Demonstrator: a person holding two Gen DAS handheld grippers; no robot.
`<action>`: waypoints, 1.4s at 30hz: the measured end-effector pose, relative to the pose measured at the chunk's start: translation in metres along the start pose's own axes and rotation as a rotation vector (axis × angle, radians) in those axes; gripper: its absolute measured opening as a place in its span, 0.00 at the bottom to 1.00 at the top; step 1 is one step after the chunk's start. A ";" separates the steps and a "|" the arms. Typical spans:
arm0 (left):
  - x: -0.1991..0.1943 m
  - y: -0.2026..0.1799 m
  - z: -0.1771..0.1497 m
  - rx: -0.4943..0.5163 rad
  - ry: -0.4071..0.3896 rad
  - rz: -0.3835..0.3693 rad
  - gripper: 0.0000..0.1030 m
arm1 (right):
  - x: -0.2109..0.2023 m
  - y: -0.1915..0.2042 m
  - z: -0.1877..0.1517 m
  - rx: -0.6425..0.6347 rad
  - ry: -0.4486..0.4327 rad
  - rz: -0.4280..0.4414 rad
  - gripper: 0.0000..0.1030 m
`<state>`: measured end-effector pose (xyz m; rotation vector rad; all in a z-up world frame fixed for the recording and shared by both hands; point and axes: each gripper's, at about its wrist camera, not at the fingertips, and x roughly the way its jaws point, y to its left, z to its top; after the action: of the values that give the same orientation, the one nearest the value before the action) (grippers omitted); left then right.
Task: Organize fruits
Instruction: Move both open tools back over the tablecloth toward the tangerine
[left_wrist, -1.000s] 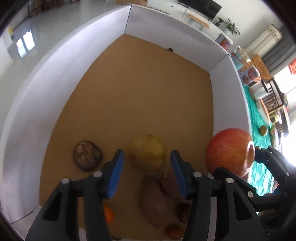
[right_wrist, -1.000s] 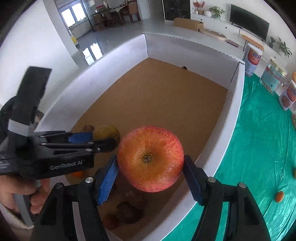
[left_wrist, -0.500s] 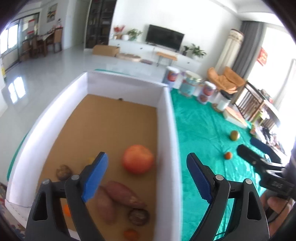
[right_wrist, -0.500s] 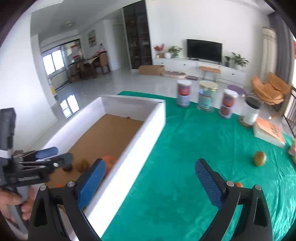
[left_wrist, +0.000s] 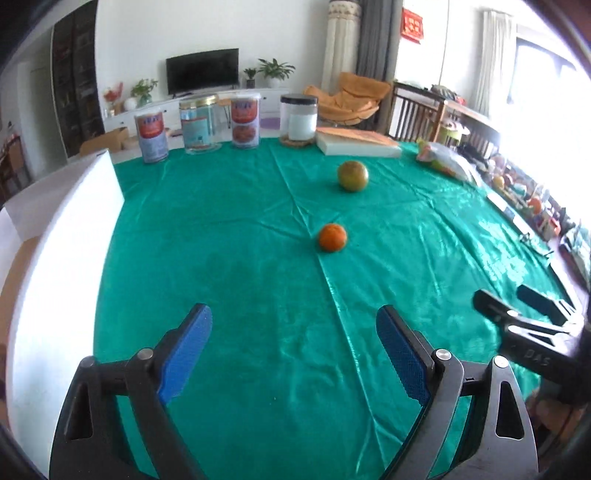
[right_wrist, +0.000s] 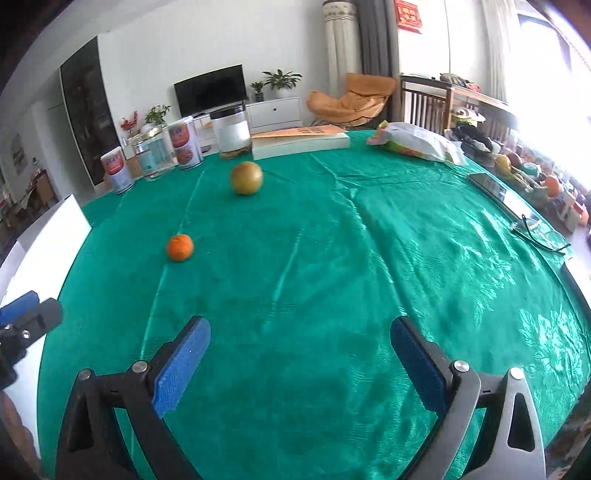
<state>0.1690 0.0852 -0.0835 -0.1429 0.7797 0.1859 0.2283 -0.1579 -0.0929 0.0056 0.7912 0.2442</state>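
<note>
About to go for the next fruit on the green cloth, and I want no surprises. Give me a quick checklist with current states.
1. Left tongs open, nothing between the pads: ok.
2. Right tongs open and empty: ok.
3. Orange fruit in plain sight, apart from the rest: ok.
4. Green-yellow fruit free, farther back, short of the book: ok.
5. Cloth between tongs and fruits bare: ok.
6. Room left in the white box: cannot tell, inside hardly in view.
</note>
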 end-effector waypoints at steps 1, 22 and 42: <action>0.012 0.001 -0.002 0.006 0.013 0.006 0.89 | 0.003 -0.004 0.000 0.021 0.006 0.004 0.95; 0.064 0.013 -0.019 0.009 0.134 0.048 0.93 | 0.037 -0.017 -0.015 0.115 0.099 -0.034 1.00; 0.064 0.013 -0.019 0.010 0.135 0.049 0.93 | 0.044 -0.001 -0.017 0.034 0.140 -0.100 1.00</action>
<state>0.1976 0.1012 -0.1427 -0.1276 0.9190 0.2199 0.2462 -0.1508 -0.1356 -0.0188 0.9325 0.1370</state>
